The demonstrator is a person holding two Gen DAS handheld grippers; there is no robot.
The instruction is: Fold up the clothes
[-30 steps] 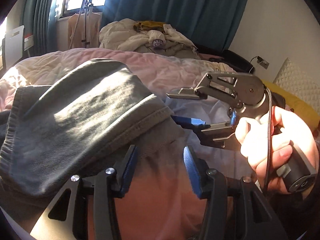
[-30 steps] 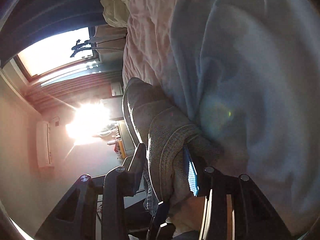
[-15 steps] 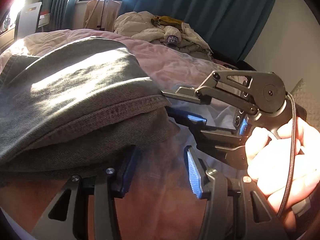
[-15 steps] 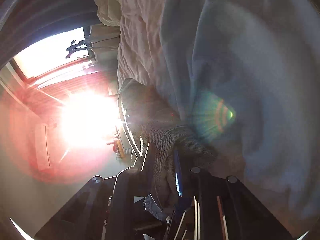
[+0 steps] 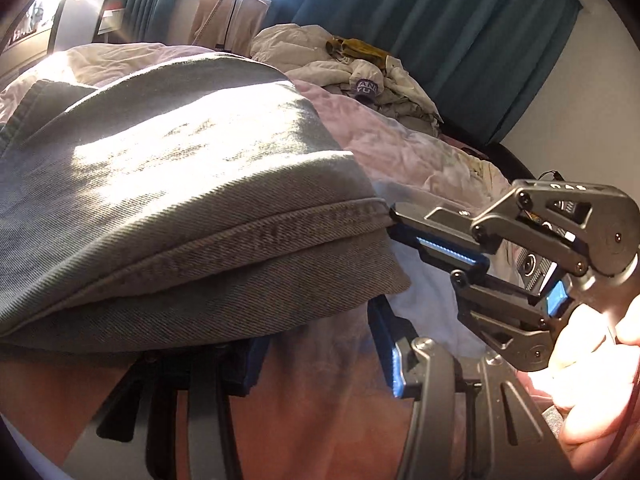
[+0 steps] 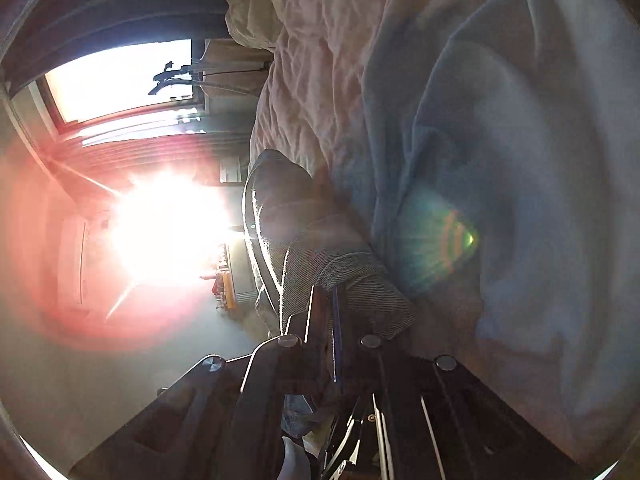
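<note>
A folded pair of grey denim trousers (image 5: 180, 184) lies on the bed and fills the left wrist view. My left gripper (image 5: 318, 332) is open at its near edge; its left finger (image 5: 248, 368) is tucked under the overhanging denim and its right finger (image 5: 394, 360) is in the clear. My right gripper (image 5: 394, 224) comes in from the right, held by a hand (image 5: 592, 360), and is shut on the stitched hem. In the right wrist view the trousers (image 6: 288, 208) run between the nearly touching fingers of the right gripper (image 6: 324, 300).
The bed has a pink quilt (image 5: 400, 148) and a pale blue sheet (image 6: 500, 160). A heap of cream clothes (image 5: 360, 76) lies at the far end before teal curtains (image 5: 440, 40). Low sun through the window (image 6: 120, 80) floods the right wrist view with glare.
My right gripper went from wide open around the denim hem to shut on it. The left gripper slid forward, so the denim now overhangs its left finger.
</note>
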